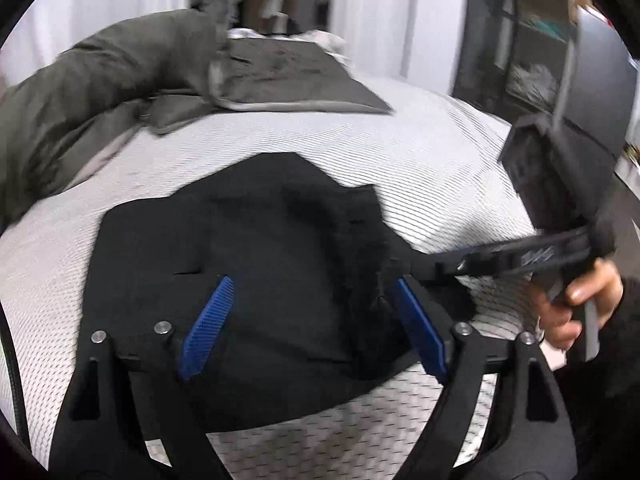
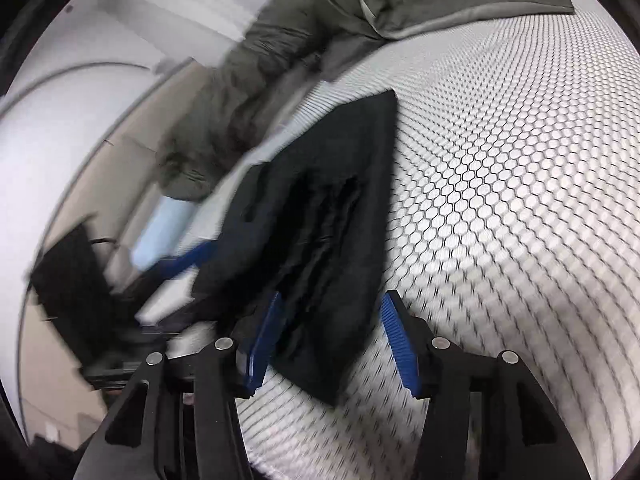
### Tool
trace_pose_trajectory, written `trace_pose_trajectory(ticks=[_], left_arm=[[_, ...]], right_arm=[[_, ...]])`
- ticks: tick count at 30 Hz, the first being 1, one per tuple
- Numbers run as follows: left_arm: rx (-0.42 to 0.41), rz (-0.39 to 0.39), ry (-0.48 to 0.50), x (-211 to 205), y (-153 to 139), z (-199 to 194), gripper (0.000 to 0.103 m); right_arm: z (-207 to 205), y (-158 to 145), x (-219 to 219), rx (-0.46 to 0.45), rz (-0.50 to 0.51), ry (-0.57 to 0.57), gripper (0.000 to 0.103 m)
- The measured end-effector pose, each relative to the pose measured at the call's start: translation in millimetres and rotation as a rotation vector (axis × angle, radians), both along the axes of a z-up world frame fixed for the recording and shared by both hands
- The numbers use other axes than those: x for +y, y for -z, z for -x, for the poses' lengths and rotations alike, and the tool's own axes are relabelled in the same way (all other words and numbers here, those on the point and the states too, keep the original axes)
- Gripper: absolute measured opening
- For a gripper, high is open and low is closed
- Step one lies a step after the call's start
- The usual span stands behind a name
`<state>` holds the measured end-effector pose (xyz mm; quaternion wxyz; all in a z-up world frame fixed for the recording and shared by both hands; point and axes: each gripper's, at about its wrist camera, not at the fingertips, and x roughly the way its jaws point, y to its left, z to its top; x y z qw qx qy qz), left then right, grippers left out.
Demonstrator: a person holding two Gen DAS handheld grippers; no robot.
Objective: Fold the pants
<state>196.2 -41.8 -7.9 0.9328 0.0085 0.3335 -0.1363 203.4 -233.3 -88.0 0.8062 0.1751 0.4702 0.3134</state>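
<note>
The dark shelving unit (image 1: pixel 516 36) at the back of the left wrist view is pretty smeared, can't make out what's on it. In the right wrist view the pale blue rectangular object (image 2: pixel 160 232) and black boxy thing (image 2: pixel 72 276) are just blur.

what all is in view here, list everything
pants: one, black, folded on the mattress, under both tools
mattress: one, white mesh cover, fills the middle
quilt: one, grey-green, bunched at the far side
shelves: one unit, dark, far right, blurred
left tool: one, black with blue pads, open over the pants
right tool: one, black with blue pads, open, pants edge between the pads
hand: one, holding the right tool
</note>
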Motion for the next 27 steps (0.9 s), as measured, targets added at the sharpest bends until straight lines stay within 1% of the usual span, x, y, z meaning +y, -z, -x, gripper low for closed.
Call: trace_pose_trajectory(ticks=[1, 3, 5, 8, 9, 10, 11, 12, 14, 16, 17, 18, 19, 22, 23, 24, 25, 27], left_arm=[[0.007, 0.003, -0.018, 8, 1, -3, 0.081], [0.020, 0.003, -0.053, 22, 6, -3, 0.081], [0.027, -0.013, -0.078, 30, 10, -1, 0.081], [0.051, -0.038, -0.121, 46, 18, 2, 0.081], [0.054, -0.040, -0.130, 51, 21, 2, 0.081], [0.057, -0.042, -0.142, 57, 22, 3, 0.081], [0.058, -0.042, -0.153, 62, 24, 4, 0.081], [0.058, -0.041, -0.161, 67, 25, 7, 0.081], [0.052, -0.039, -0.172, 77, 26, 9, 0.081], [0.050, -0.035, -0.183, 85, 25, 12, 0.081], [0.047, -0.032, -0.190, 90, 24, 12, 0.081], [0.044, -0.028, -0.200, 95, 22, 15, 0.081], [0.040, -0.024, -0.216, 101, 22, 18, 0.081], [0.049, -0.014, -0.271, 123, 25, 28, 0.081], [0.057, -0.011, -0.286, 130, 28, 33, 0.081], [0.069, -0.021, -0.323, 140, 33, 38, 0.081], [0.074, -0.029, -0.350, 145, 37, 43, 0.081], [0.072, -0.020, -0.383, 154, 42, 54, 0.081]], right_arm=[[-5, 5, 2, 0.004, 0.004, 0.010, 0.034], [-20, 9, 8, 0.007, -0.002, 0.047, 0.011], [-28, 7, 12, -0.017, -0.002, 0.070, 0.010], [-33, 2, 13, -0.011, 0.033, 0.076, 0.011], [-31, 0, 13, -0.013, 0.043, 0.085, 0.016], [-26, -5, 11, -0.027, 0.057, 0.092, 0.017], [-18, -13, 7, -0.064, 0.074, 0.100, 0.017], [-7, -16, -2, -0.084, 0.076, 0.102, 0.017], [13, -30, -8, -0.139, 0.066, 0.100, 0.022], [25, -41, -7, -0.190, 0.060, 0.084, 0.033], [30, -45, -6, -0.210, 0.058, 0.067, 0.037], [32, -47, -2, -0.222, 0.060, 0.061, 0.043], [33, -48, 0, -0.224, 0.061, 0.060, 0.045], [28, -42, 15, -0.205, 0.083, 0.028, 0.048], [29, -39, 21, -0.207, 0.113, 0.013, 0.048], [23, -36, 32, -0.207, 0.142, 0.006, 0.048], [22, -31, 36, -0.206, 0.198, 0.012, 0.048], [25, -30, 36, -0.222, 0.240, 0.029, 0.049]])
